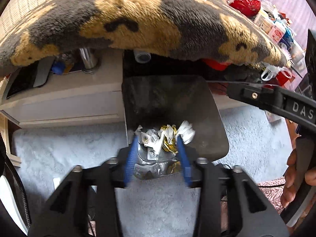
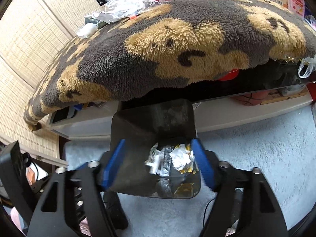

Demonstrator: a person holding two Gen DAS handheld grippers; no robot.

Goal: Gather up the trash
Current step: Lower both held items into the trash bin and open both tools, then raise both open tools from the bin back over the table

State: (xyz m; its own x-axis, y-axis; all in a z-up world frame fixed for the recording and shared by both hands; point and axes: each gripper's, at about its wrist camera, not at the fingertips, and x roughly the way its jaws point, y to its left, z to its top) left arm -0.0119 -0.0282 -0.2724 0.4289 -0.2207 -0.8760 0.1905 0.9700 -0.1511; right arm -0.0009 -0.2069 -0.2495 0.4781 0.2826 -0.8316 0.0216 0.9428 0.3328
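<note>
Crumpled wrappers point(image 1: 167, 138) are seen pinched between the left tongs point(image 1: 158, 148), over a dark bin point(image 1: 197, 106). The right tongs point(image 2: 158, 165) are spread wide around the bin's rim point(image 2: 126, 158), gripping nothing. Farther off, the surface point(image 2: 256, 106) is largely hidden by a fuzzy blanket point(image 2: 177, 45).

Daylit interior, two fisheye wrist views, moderate sharpness.

Soft daylight falls from above and behind onto the fleece blanket point(image 1: 138, 25), leaving slatted shadow bands on its upper left; the space beneath it lies in deep shadow. Glossy bin liner point(image 1: 171, 106) shows dull sheen. Blue fingertips point(image 1: 130, 158) and crumpled wrappers point(image 1: 167, 138) are motion-blurred in both views. Strong barrel distortion bends the woven screen point(image 2: 29, 45); black vignette fills the corners. Pale rug point(image 2: 256, 148) is slightly washed out.
</note>
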